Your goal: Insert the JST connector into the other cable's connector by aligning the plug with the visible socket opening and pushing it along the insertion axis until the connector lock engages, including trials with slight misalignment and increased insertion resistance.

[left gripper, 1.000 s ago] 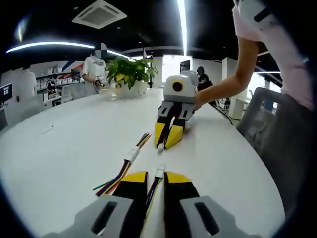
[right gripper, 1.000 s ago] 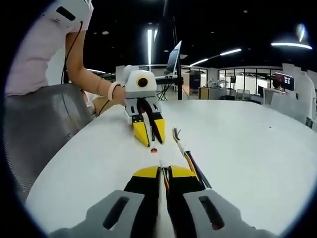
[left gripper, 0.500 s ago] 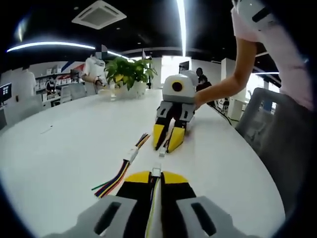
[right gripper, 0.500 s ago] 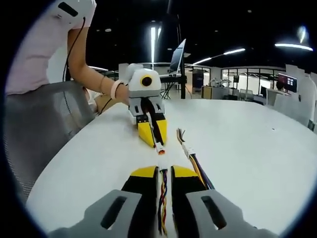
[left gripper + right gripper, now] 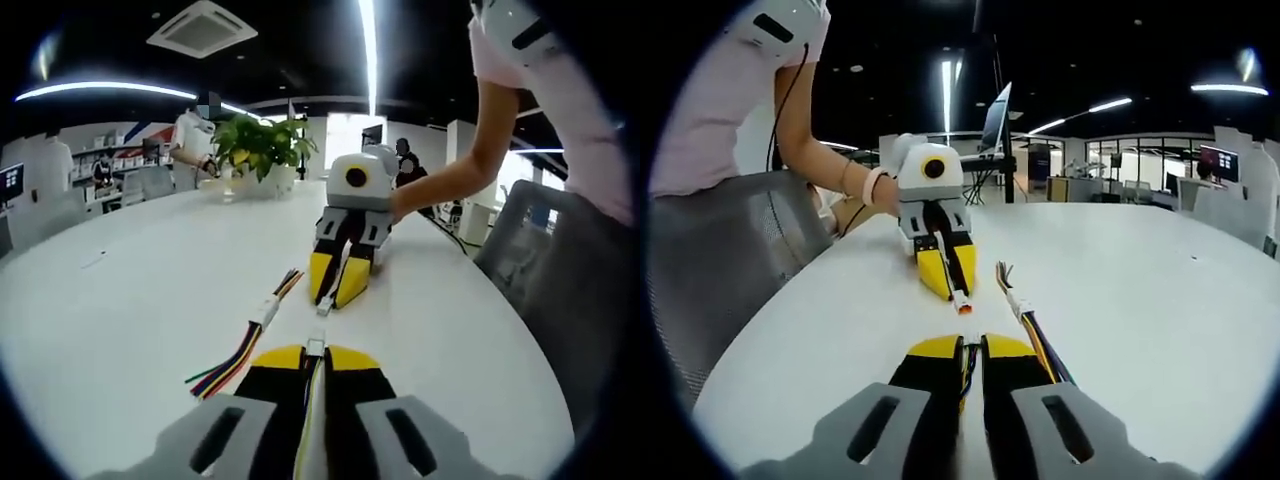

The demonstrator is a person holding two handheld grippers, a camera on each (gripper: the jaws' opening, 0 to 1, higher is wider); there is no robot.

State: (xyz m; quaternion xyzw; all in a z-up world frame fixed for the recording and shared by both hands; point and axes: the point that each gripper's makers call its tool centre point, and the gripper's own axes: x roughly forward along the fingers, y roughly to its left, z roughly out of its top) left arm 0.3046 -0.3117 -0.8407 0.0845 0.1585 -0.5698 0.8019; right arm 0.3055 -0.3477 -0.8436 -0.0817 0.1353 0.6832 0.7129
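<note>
The white JST connector stood out past the tips of the left claw, which was clamped on its wires. Facing it, apart across a short stretch of the white surface, the other connector hung from the tips of the right claw. In the right gripper view that claw was clenched on its cable, and the left claw carried its connector, which showed an orange tip. A spare cable with a white housing and coloured wires lay beside them on the surface.

The step in hand looked like the approach, both halves gripped but not yet mated. The next move probably called for lining plug with socket opening, then pushing straight along that axis.
</note>
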